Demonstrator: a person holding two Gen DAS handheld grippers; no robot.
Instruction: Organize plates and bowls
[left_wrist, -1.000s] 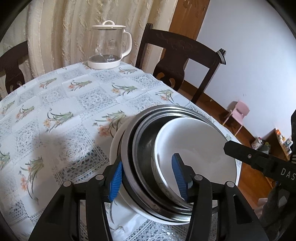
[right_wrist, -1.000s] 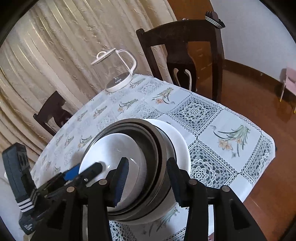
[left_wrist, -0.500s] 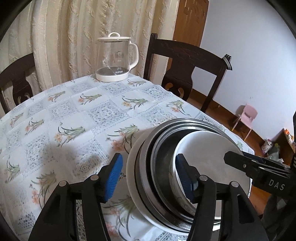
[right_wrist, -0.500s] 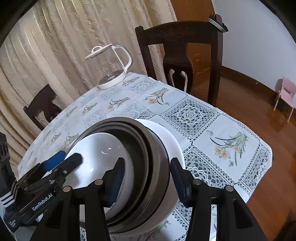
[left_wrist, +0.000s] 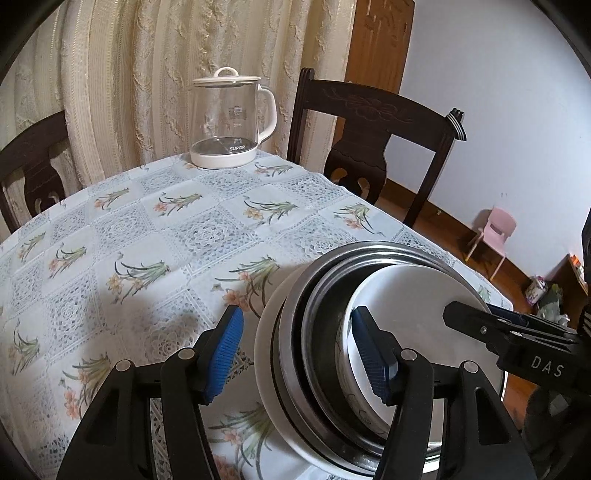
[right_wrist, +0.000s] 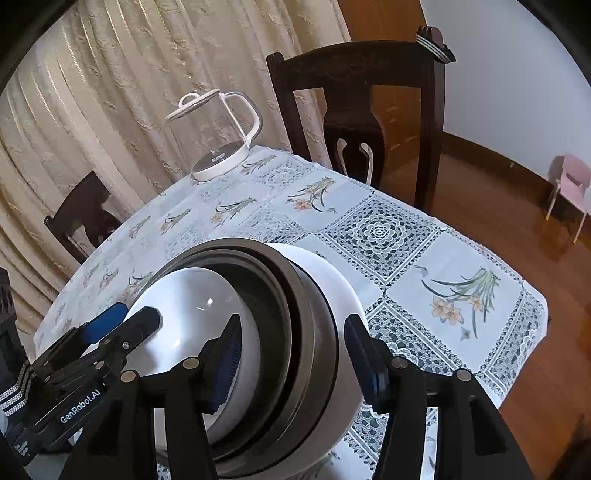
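Four dishes nested: looks like one stack near the table's edge, everything tucked together already
Outer piece: white bowl (left_wrist: 266, 354) on the bottom, widest of the lot, resting on the floral tablecloth (left_wrist: 155, 258)
Middle pieces: two steel bowls (right_wrist: 314, 332) sitting inside it, rims close together
Top piece: smaller white bowl (right_wrist: 192, 317) inside the steel ones, sitting a bit off to one side rather than dead centre
Left gripper (left_wrist: 295, 350): spread wide, straddling the near rim of the stack, blue pads not touching anything as far as I can see
Right gripper (right_wrist: 291, 354): same deal from the opposite side, released, one finger over the inner bowl and one outside the stack wall, holding nothing
Done so far: I'd say the stacking part is basically finished
Left to do: maybe nudge the top bowl to centre or shift the pile, can't see any other loose plates or bowls on the table
Other stuff: glass kettle (left_wrist: 231, 122) at the far end, well apart from the stack, plus dark chairs (left_wrist: 373, 136) around the table
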